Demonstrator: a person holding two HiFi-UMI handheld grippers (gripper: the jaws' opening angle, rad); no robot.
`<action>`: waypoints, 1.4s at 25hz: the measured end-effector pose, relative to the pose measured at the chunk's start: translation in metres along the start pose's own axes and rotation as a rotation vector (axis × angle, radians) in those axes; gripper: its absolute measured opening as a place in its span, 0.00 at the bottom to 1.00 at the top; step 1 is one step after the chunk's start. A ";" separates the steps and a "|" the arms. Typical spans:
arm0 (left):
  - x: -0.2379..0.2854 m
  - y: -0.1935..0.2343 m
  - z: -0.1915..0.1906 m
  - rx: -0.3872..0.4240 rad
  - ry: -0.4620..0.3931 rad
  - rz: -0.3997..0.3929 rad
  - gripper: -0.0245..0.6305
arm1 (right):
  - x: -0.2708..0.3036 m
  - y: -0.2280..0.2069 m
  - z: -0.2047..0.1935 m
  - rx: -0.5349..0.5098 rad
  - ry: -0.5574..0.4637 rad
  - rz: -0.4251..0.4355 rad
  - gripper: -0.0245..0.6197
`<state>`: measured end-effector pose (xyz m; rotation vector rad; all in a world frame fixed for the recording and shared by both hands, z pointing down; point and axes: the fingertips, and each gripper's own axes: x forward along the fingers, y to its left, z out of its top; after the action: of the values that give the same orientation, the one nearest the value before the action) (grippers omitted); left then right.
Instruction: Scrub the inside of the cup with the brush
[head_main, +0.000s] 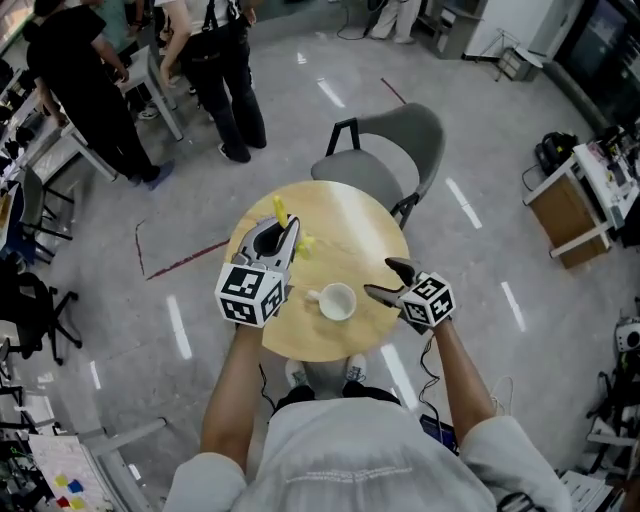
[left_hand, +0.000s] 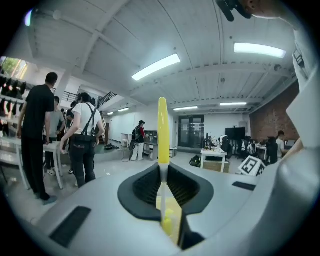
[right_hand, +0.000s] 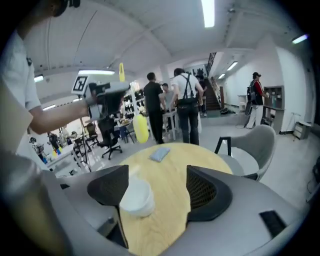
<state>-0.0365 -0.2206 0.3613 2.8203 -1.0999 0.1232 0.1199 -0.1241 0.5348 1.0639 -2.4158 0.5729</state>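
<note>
Left gripper (head_main: 278, 238): left of centre in the head view, above the table's left part, jaws closed tight on the brush's thin stem.
Brush (left_hand: 162, 125): yellow, standing up between the closed jaws; it was probably held off the table so one end could be brought down into the cup.
Right gripper (head_main: 385, 278): right of centre, jaws wide apart and gripping nothing, aimed at the cup, likely to take hold and steady it.
Cup (head_main: 337, 301): white, upright on the table near its lower edge, between the two grippers and touching neither; scrubbing looked not yet begun.
Table (head_main: 350, 225): round, wooden.
Count: one cup, one brush, two grippers, one table, one grey chair (head_main: 395, 145), one bluish cloth (right_hand: 160, 154).
</note>
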 end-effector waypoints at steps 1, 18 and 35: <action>0.000 0.005 0.004 0.016 0.003 0.004 0.11 | -0.004 -0.004 0.023 0.007 -0.046 -0.018 0.61; -0.026 0.034 0.121 0.179 -0.125 -0.010 0.11 | -0.089 0.008 0.290 -0.254 -0.397 -0.315 0.08; -0.057 0.014 0.178 0.317 -0.200 -0.005 0.11 | -0.112 0.055 0.338 -0.361 -0.459 -0.283 0.08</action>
<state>-0.0820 -0.2167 0.1795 3.1752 -1.2093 0.0149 0.0707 -0.2038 0.1872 1.4532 -2.5311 -0.2228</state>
